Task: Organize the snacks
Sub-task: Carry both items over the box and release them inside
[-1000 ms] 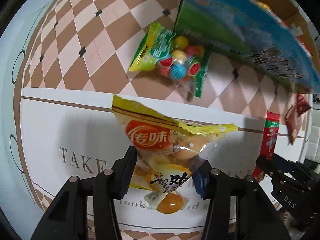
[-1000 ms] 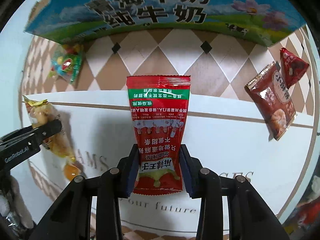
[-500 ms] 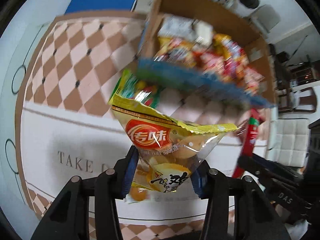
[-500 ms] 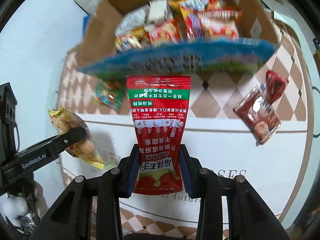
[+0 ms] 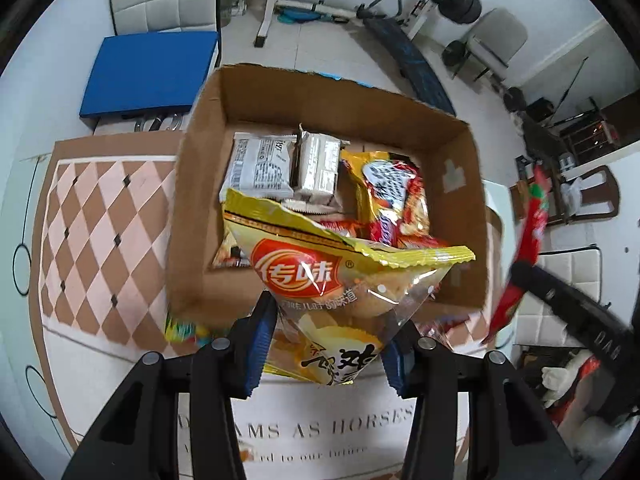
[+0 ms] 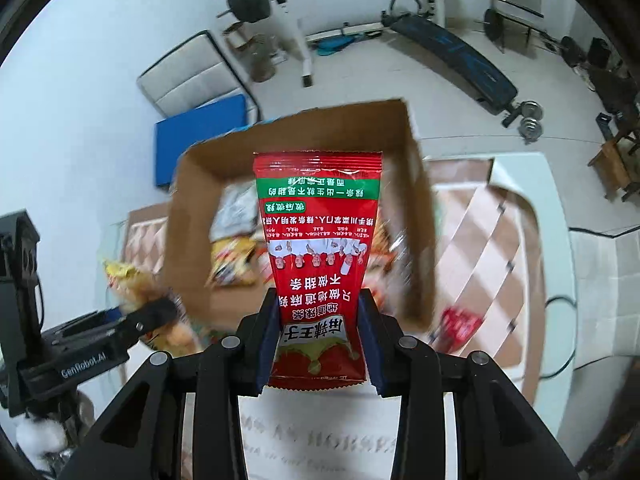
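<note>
Box (image 5: 192, 208) already holds several packs, and I've got my left gripper (image 5: 328, 344) clamped on the yellow bag (image 5: 344, 280), right gripper (image 6: 318, 344) on the red sachet (image 6: 318, 236), both near it, undropped.

Below you is a white table (image 6: 536, 208) under a brown-and-cream diamond-check cloth (image 5: 96, 220). On the cloth stand an open brown cardboard box (image 5: 192, 208), a colourful candy bag (image 5: 184, 330) and a small red packet (image 6: 460, 328).
</note>
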A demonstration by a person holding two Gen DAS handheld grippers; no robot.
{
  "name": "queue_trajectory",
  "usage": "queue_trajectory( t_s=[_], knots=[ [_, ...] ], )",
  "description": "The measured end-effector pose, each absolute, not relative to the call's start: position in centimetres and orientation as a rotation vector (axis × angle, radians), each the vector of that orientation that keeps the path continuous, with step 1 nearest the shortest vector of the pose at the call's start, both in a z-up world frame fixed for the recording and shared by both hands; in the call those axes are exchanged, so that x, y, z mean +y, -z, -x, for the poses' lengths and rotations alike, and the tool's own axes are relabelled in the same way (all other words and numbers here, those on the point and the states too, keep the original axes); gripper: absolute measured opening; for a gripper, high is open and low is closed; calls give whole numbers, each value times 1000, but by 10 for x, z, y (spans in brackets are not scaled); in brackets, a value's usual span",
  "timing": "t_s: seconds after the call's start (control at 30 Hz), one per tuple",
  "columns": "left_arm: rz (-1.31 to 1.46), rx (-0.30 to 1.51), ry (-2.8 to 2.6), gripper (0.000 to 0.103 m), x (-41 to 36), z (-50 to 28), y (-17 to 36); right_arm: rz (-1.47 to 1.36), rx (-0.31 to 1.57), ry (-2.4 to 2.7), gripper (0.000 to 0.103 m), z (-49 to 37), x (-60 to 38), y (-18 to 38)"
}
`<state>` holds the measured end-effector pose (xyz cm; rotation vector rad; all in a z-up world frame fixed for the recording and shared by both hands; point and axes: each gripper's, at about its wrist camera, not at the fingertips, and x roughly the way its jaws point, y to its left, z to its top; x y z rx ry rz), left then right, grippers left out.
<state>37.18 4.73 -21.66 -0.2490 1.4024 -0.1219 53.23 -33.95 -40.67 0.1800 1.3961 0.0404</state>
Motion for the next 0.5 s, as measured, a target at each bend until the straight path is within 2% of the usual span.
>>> queue_trajectory(
  t_s=[0.4, 0.43, 0.47, 0.5],
  knots=[
    [217, 1576, 17, 46, 46, -424, 291, -103, 1515, 68, 42, -619, -364, 492],
    [225, 1588, 10, 48, 47, -425, 294, -97, 1536, 86, 44, -621, -366, 500],
    [239, 1599, 9, 55, 48, -427, 299, -96, 1556, 98, 45, -621, -368, 505],
    [245, 1599, 12, 61, 48, -428, 299, -93, 1570, 106, 55, -622, -370, 510]
  ],
)
